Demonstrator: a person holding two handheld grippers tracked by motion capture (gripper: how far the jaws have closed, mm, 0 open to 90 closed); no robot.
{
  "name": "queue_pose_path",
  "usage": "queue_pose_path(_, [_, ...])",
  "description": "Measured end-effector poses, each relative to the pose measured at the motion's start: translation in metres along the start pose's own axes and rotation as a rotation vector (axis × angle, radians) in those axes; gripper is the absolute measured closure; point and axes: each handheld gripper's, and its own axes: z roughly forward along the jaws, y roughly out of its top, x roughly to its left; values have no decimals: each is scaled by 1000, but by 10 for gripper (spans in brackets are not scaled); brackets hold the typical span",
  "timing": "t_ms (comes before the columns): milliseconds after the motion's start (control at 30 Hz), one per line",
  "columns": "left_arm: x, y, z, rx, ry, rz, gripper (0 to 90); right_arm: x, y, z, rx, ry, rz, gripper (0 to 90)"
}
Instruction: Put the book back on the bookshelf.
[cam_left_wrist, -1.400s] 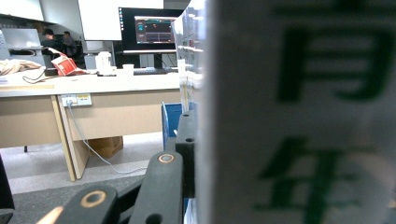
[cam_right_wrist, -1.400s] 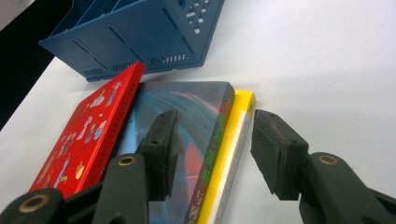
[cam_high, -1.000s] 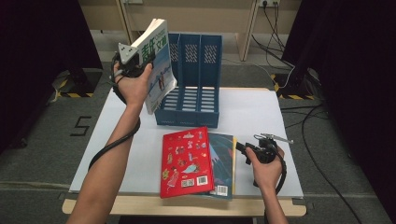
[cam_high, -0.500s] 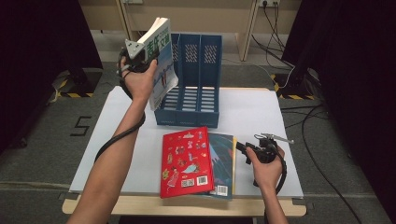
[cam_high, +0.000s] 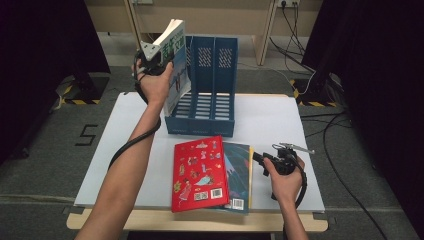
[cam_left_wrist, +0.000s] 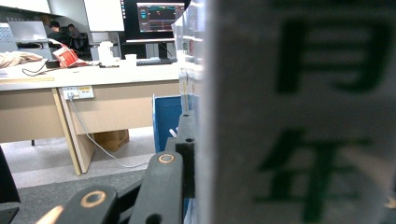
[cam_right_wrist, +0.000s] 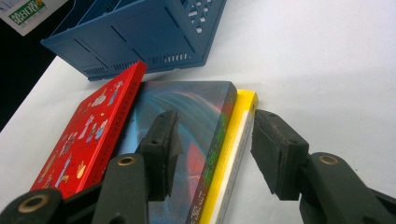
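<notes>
Book (cam_high: 176, 60) clenched in the left gripper (cam_high: 151, 59) hangs over the rack's (cam_high: 212, 85) left slot, not yet dropped in. Two more books lie stacked at the table's (cam_high: 280, 120) near edge, where the right gripper (cam_right_wrist: 212, 156) straddles the teal book (cam_right_wrist: 187, 116), jaws released.

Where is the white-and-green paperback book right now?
In the high view, the white-and-green paperback book is held upright in the left gripper, above the leftmost slot of the blue plastic file rack at the table's far side.
</notes>
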Motion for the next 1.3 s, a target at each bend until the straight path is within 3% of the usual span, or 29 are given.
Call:
queue_pose_path(467, [1,-5,13,-13,-17,-7,737,0,-1,1,-6,-5,-9,518])
queue_pose_path(533, [1,-7,14,-10,-19,-7,737,0,-1,1,1,0,10,518])
queue_pose_path(933, [-2,-14,23,-7,-20,-16,737,-1,-1,2,-3,-2,-9,518])
queue_pose_path(1300, [-3,-27,32,20,-21,-24,736,1,-3,4,13,2,0,518])
